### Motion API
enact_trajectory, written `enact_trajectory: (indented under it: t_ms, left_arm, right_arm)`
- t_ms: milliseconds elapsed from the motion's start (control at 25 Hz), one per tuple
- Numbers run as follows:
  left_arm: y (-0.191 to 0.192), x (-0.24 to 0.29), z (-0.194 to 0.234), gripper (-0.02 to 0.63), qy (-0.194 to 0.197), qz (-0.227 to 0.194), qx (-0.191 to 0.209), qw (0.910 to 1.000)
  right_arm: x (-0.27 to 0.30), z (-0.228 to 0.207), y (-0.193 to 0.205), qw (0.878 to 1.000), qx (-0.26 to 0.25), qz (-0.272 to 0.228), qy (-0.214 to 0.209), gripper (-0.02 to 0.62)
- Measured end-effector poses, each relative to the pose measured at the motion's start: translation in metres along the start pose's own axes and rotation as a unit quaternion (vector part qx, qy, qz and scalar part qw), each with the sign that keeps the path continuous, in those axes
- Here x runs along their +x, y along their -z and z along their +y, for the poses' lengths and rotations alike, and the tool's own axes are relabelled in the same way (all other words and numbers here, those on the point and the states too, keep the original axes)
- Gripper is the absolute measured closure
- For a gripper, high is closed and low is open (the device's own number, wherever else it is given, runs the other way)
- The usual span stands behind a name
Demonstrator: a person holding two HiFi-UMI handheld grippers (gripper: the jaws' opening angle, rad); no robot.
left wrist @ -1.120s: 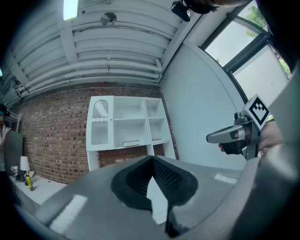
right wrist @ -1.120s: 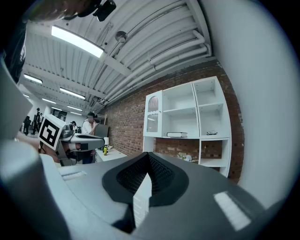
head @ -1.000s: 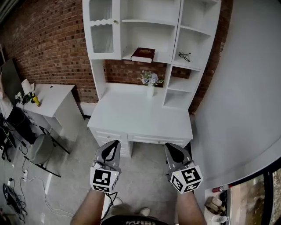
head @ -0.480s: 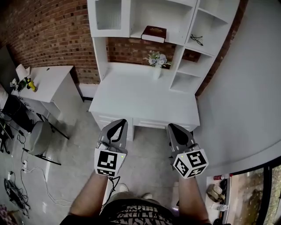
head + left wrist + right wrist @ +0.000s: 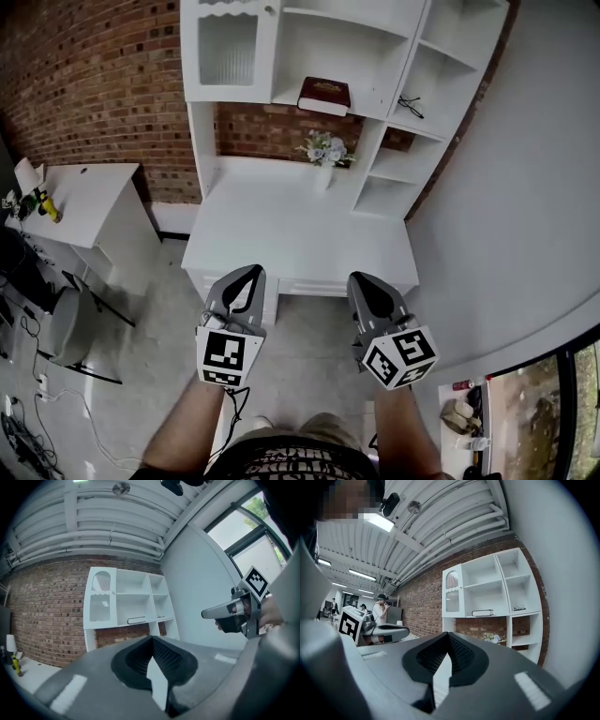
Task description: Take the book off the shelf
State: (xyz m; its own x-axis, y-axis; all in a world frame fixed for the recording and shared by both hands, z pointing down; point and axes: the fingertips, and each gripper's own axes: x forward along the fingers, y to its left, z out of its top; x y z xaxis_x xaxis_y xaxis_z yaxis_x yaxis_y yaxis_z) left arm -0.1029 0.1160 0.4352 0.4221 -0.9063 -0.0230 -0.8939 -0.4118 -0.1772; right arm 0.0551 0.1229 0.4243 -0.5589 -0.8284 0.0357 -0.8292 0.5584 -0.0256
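A dark red book (image 5: 323, 96) lies flat on the middle shelf of the white hutch (image 5: 281, 56) above the desk; it also shows as a thin slab in the left gripper view (image 5: 136, 619) and the right gripper view (image 5: 483, 613). My left gripper (image 5: 246, 274) and right gripper (image 5: 361, 279) hover side by side over the floor before the desk's front edge, far below the book. Both have their jaws closed tip to tip with nothing between them, as seen at the left gripper (image 5: 151, 639) and the right gripper (image 5: 448, 634).
The white desk (image 5: 291, 234) carries a vase of flowers (image 5: 322, 155). A pair of glasses (image 5: 410, 107) rests in the right shelf column. A glass-door cabinet (image 5: 225, 49) sits left of the book. A side table (image 5: 70, 192) and chair (image 5: 66, 323) stand left; a grey wall runs along the right.
The desk and hutch have drawn nearer and the book sits higher in the head view. Both grippers keep their side-by-side pose, jaws unchanged.
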Motion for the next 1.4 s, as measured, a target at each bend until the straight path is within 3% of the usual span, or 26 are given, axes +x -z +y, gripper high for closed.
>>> enact_trajectory:
  t_ms: [320,760,1400]
  left_arm:
    - [0.013,0.025,0.029,0.606,-0.011,0.016,-0.025,0.9995]
    - [0.013,0.094,0.049,0.606,-0.017,0.02,-0.044,0.9987]
    - [0.002,0.206,0.071,0.606,-0.051,0.022,-0.043,0.9975]
  right_arm:
    - [0.026,-0.016,0.0,1.0,0.0,0.008,0.011,0.574]
    - [0.077,-0.078,-0.002,1.0,0.0,0.005,0.009,0.574]
    - [0.156,-0.16,-0.015,0.999,0.002,0.002,-0.037,0.574]
